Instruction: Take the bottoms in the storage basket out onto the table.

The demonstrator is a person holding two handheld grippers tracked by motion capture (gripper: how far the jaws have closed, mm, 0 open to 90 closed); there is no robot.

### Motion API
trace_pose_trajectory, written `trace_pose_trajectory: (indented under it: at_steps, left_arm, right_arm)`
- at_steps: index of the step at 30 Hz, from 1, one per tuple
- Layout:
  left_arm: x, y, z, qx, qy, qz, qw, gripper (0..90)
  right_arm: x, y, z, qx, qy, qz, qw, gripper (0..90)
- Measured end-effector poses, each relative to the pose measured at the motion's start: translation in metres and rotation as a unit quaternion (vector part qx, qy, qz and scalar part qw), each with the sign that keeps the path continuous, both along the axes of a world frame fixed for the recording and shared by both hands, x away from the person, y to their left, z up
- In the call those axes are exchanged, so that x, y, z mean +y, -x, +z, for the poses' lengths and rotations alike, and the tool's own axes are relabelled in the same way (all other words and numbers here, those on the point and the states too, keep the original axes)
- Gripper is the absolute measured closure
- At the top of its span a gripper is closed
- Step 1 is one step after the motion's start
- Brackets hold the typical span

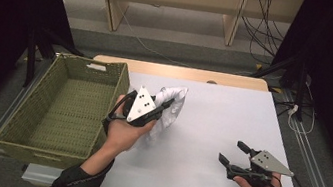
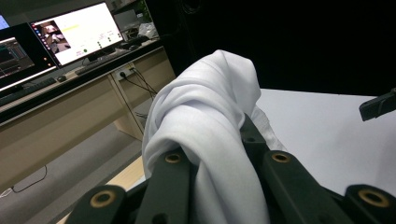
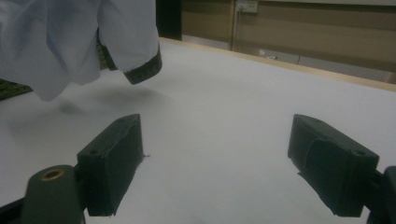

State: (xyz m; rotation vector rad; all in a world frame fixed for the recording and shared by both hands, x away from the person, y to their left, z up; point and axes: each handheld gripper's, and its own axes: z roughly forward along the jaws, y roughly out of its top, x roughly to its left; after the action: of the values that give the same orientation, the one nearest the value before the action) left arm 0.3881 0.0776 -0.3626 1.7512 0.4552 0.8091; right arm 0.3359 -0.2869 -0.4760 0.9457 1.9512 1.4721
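High view: the left gripper [image 1: 168, 105] is lifting a crumpled white cloth [image 1: 172, 105] near the white surface's [image 1: 220, 127] far-left corner, beside a woven green basket [image 1: 66, 108]. Left gripper view: jaws are clamping the cloth [image 2: 205, 130]. Right gripper view: the right gripper's [image 3: 219, 163] jaws are standing wide apart, empty.

Woven basket [image 1: 63, 107] at the white table's [image 1: 219, 132] left edge; monitors [image 2: 70, 32] on a desk beyond.

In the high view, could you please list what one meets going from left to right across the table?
Woven basket → left gripper clamped on the white cloth → bare white tabletop → right gripper, jaws open.
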Motion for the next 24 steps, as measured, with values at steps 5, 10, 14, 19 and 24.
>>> trace_pose_trajectory:
  at_steps: [5,10,14,19,24]
  left_arm:
    - [-0.003,-0.001,-0.003,0.004,-0.003,-0.003,1.0000,77.5]
    - [-0.006,-0.001,-0.006,0.007,-0.005,-0.006,0.9999,77.5]
    - [-0.007,-0.001,-0.007,0.009,-0.007,-0.008,0.9999,77.6]
    - [-0.010,-0.001,-0.009,0.012,-0.011,-0.011,0.9998,77.5]
    - [-0.014,-0.001,-0.013,0.015,-0.016,-0.016,0.9996,77.5]
  right_arm:
    - [0.000,0.000,0.000,-0.001,-0.001,-0.001,1.0000,18.9]
    - [0.000,0.000,0.000,-0.001,-0.001,0.000,1.0000,18.9]
    - [0.000,0.000,0.000,-0.001,-0.001,0.000,1.0000,18.9]
    - [0.000,0.000,0.000,0.000,-0.001,0.001,1.0000,18.9]
    - [-0.001,0.000,0.000,0.000,0.001,-0.001,1.0000,18.9]
